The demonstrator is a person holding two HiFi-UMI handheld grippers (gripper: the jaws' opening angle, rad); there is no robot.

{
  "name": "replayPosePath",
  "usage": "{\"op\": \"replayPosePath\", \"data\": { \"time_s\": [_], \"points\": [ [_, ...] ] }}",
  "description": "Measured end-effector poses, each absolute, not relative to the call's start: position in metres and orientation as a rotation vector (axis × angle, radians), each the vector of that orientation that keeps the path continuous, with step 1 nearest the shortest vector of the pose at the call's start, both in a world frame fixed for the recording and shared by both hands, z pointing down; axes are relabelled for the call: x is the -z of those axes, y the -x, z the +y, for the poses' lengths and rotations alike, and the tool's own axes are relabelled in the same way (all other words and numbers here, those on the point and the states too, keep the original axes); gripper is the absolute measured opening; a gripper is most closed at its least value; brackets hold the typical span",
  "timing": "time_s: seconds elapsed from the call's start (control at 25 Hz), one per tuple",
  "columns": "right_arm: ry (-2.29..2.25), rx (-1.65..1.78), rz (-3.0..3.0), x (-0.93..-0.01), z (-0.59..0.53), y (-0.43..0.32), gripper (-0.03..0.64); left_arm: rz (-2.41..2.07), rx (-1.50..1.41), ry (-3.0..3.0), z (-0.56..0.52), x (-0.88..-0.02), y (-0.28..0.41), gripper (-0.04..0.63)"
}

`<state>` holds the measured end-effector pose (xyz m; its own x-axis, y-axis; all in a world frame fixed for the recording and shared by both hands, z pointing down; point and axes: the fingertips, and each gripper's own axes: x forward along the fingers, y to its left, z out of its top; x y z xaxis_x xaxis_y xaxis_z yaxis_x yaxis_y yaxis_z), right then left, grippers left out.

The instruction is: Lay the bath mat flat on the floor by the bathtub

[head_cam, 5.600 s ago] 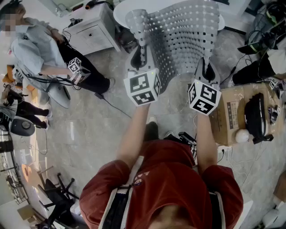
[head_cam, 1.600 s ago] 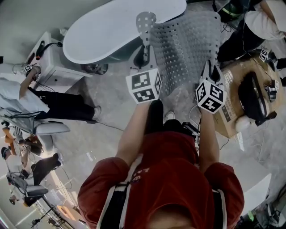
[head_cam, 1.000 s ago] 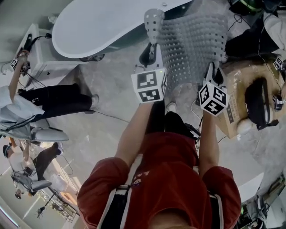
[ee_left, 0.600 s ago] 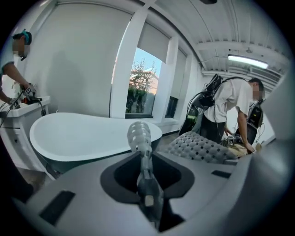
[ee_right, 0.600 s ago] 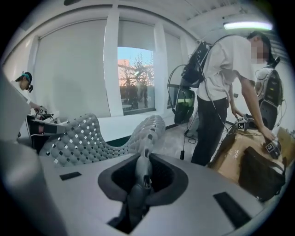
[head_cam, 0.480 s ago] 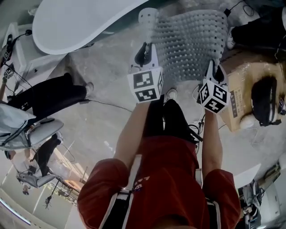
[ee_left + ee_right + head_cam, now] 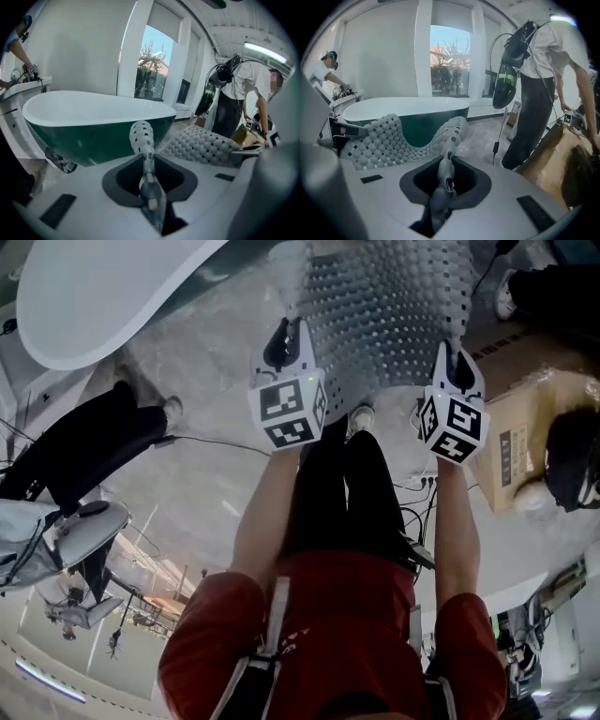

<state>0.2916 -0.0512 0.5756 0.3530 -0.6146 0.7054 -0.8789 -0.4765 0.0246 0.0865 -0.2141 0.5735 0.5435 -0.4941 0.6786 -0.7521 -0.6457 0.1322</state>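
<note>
The grey perforated bath mat hangs stretched between my two grippers, above the marble floor and to the right of the white bathtub. My left gripper is shut on the mat's near left corner, and in the left gripper view that corner sticks up out of the jaws. My right gripper is shut on the near right corner. From the right gripper view the mat sags leftward in front of the tub's dark green side. The mat's far edge runs out of the head view.
A cardboard box with a black bag on it stands at the right. Cables lie by my feet. A person in a white shirt stands right of the mat. Another person's black-trousered legs stretch across the floor at the left.
Both grippers and the mat have moved forward and sit higher in the head view. The tub has slid to the upper left corner. The box has come closer at the right.
</note>
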Motion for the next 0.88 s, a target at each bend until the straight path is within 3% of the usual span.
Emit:
{"op": "replayPosePath", "data": {
  "time_s": [0.88],
  "points": [
    [-2.123, -0.829, -1.365, -0.819, -0.125, -0.317, 0.052, -1.031, -0.888, -2.392, -0.294, -0.814, -0.103, 0.075]
  ]
}}
